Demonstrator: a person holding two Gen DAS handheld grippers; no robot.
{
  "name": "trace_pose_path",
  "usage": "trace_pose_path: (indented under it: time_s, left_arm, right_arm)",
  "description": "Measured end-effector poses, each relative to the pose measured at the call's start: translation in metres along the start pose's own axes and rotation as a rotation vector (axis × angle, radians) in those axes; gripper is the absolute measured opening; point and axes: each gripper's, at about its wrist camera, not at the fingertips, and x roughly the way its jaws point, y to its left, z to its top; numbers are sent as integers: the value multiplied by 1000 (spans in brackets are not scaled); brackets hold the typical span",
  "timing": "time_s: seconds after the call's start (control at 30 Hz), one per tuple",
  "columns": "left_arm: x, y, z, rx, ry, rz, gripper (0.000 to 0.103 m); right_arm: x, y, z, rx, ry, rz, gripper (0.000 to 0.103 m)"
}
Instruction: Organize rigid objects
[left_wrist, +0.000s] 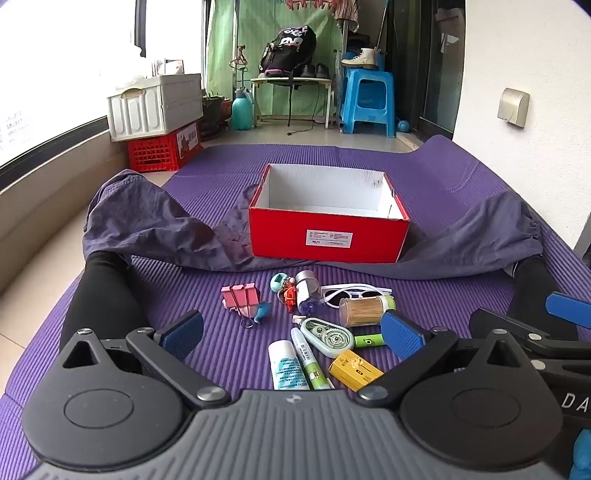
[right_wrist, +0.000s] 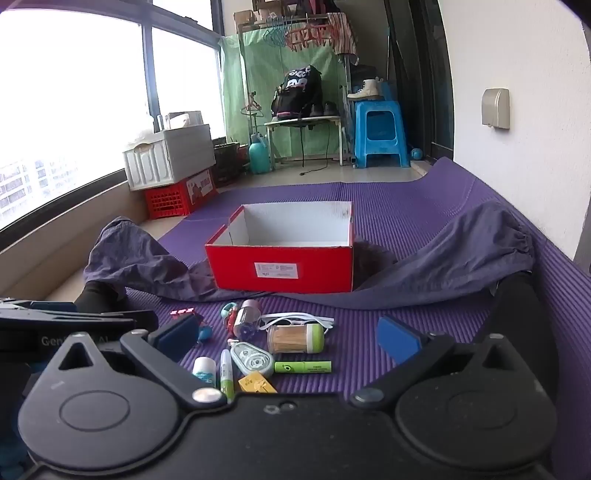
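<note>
An open red shoebox (left_wrist: 328, 236) (right_wrist: 280, 267) with a white inside stands on the purple mat, nothing visible in it. In front of it lie small items: pink binder clips (left_wrist: 240, 297), white sunglasses (left_wrist: 351, 295), a toothpick jar (left_wrist: 364, 312) (right_wrist: 295, 338), a correction tape (left_wrist: 327, 336) (right_wrist: 253, 356), a green highlighter (right_wrist: 303, 366), a yellow box (left_wrist: 354, 369) and a white tube (left_wrist: 288, 363). My left gripper (left_wrist: 291, 336) hangs open just before the pile. My right gripper (right_wrist: 288, 338) is open too, nothing between its fingers.
A person's legs in grey trousers (left_wrist: 147, 218) and black socks lie on both sides of the box. Behind the mat stand a white crate (left_wrist: 155, 105) on a red crate, a blue stool (left_wrist: 369, 101) and a small table with a backpack (left_wrist: 288, 48).
</note>
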Motion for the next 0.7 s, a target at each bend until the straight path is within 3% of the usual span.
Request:
trace_pose_path:
  time_s: [0.7]
  left_arm:
    - [0,0,0,-3,-1,0,103]
  right_arm:
    - [-1,-6,-2,14,6,-54,103]
